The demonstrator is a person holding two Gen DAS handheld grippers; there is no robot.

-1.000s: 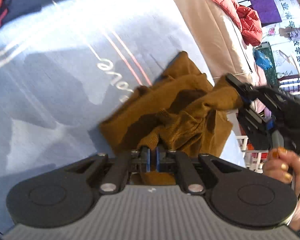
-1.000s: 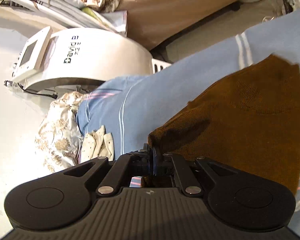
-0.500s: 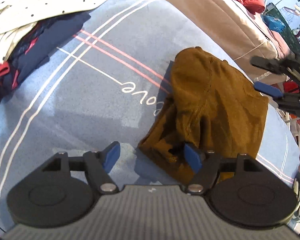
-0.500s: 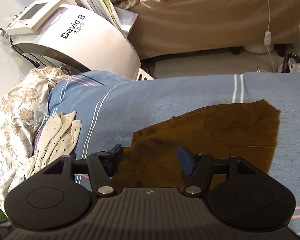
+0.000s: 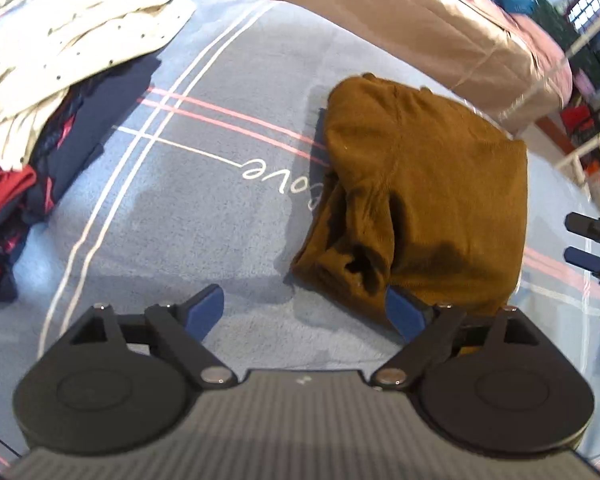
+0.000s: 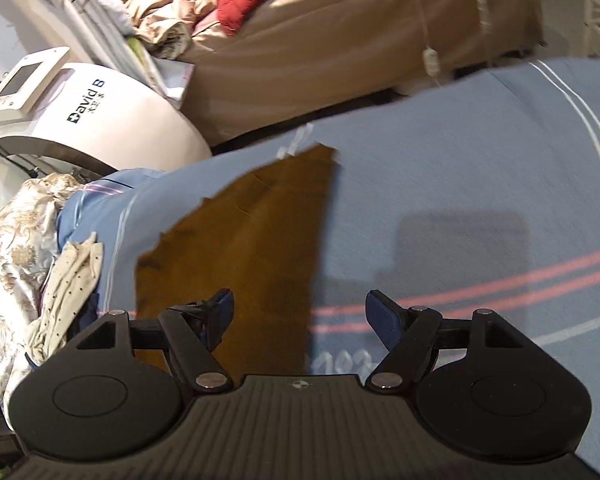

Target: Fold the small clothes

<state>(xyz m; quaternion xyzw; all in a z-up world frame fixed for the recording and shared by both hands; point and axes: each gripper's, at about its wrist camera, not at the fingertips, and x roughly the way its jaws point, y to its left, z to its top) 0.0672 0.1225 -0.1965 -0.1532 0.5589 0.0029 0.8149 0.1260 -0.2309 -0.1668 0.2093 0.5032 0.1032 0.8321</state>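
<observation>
Left gripper (image 5: 304, 312) jaws opening, empty, right gripper (image 6: 300, 312) jaws opening, empty

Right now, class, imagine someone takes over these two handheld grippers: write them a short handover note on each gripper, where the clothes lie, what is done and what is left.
Left gripper: jaws opening, nothing between them; its right pad is at the near edge of the brown garment.
Right gripper: open, empty, over the garment's edge.
Brown garment: lying folded on the blue sheet, free of both grippers; the near left side looks bunched.
Other clothes: a heap at the far left of the sheet, cream dotted piece on top.
Done: this fold is laid down.
Left: probably tidy the bunched side, then take the next piece.
</observation>
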